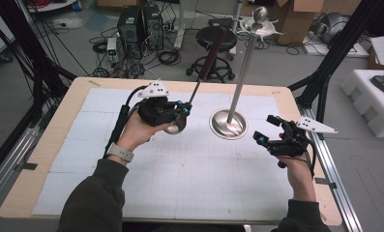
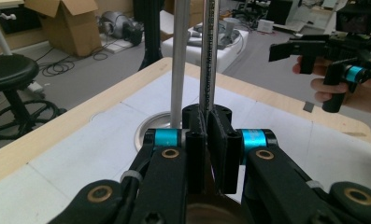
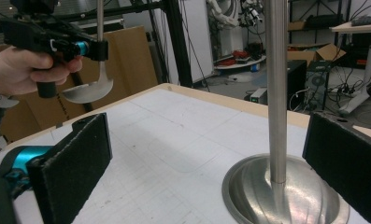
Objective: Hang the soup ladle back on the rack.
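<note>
A steel ladle with a dark red grip stands tilted above the mat, bowl down. My left gripper is shut on its thin shaft just above the bowl. To its right rises a steel stand: a round base and a tall pole with hooks at the top. My right gripper hovers open right of the base. In the right gripper view the pole and base sit between its jaws, farther off, and the ladle bowl hangs at upper left.
A white gridded mat covers the wooden table. Beyond the far edge are a black stool, computer towers and cardboard boxes. White foam blocks and black frame legs stand at right.
</note>
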`<state>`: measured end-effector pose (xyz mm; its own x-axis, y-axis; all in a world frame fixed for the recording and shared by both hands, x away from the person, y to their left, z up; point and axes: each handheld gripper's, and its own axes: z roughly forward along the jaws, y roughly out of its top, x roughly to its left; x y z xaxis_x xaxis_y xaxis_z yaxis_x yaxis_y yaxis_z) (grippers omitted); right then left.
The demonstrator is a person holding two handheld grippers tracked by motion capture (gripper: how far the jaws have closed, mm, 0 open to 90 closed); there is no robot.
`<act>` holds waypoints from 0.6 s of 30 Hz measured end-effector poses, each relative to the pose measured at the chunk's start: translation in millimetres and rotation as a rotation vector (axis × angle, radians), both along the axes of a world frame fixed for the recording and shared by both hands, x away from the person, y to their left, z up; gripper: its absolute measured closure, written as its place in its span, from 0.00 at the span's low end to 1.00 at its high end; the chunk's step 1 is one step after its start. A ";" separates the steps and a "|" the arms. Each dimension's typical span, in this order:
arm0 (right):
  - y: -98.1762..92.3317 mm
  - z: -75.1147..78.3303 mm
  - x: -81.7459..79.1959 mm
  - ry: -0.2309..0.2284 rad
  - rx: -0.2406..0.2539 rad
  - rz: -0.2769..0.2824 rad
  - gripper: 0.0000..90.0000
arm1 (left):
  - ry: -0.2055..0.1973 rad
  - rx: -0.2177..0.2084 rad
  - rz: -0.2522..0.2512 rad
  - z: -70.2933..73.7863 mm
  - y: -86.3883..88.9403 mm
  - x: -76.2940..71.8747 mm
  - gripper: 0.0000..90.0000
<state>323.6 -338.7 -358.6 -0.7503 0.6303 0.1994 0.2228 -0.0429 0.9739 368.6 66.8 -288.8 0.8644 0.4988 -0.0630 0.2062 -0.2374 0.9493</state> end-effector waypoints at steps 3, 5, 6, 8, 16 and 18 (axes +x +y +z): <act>0.1 -0.2 0.2 0.000 -0.001 0.003 0.00 | 0.002 0.003 -0.003 4.7 -4.9 3.6 0.94; 0.1 0.0 0.0 -0.002 -0.001 0.002 0.00 | 0.002 0.021 0.006 7.1 -8.4 7.3 0.94; 0.2 0.0 -0.2 -0.001 0.002 0.001 0.00 | 0.006 0.021 0.012 8.2 -10.3 8.8 0.94; 0.2 0.0 -0.3 -0.001 0.001 0.001 0.00 | 0.007 0.027 0.013 10.2 -13.2 11.9 0.94; -1.7 -0.3 -0.9 -0.003 0.010 0.002 0.00 | 0.013 0.041 0.022 8.1 -21.3 19.2 0.94; -2.1 -0.4 -1.0 -0.004 0.010 0.003 0.00 | 0.012 0.047 0.025 7.7 -23.4 19.7 0.94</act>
